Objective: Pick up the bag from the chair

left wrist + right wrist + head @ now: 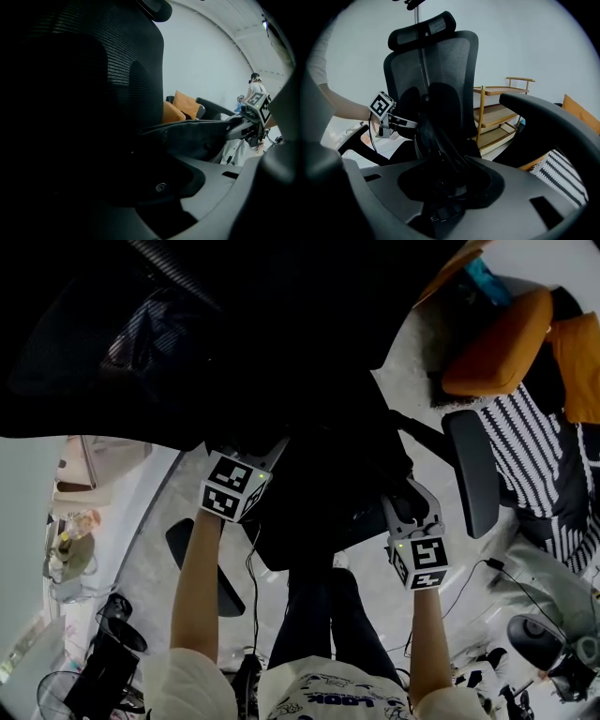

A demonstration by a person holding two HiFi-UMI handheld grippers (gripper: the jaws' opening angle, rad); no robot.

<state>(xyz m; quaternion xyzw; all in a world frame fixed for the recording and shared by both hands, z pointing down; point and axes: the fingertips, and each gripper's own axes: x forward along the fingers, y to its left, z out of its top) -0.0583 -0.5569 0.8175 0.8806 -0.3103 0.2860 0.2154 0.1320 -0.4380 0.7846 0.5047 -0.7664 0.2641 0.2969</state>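
The black bag [328, 474] is seen over the seat of the chair [473, 474], between its two armrests, and it is held at both sides, the left gripper [255, 457] and the right gripper [410, 495] each being closed on its dark fabric.

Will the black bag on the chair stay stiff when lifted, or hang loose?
Probably floppy: the black bag looks like soft, folded fabric. Held by its thin strap, it would likely sag and swing.
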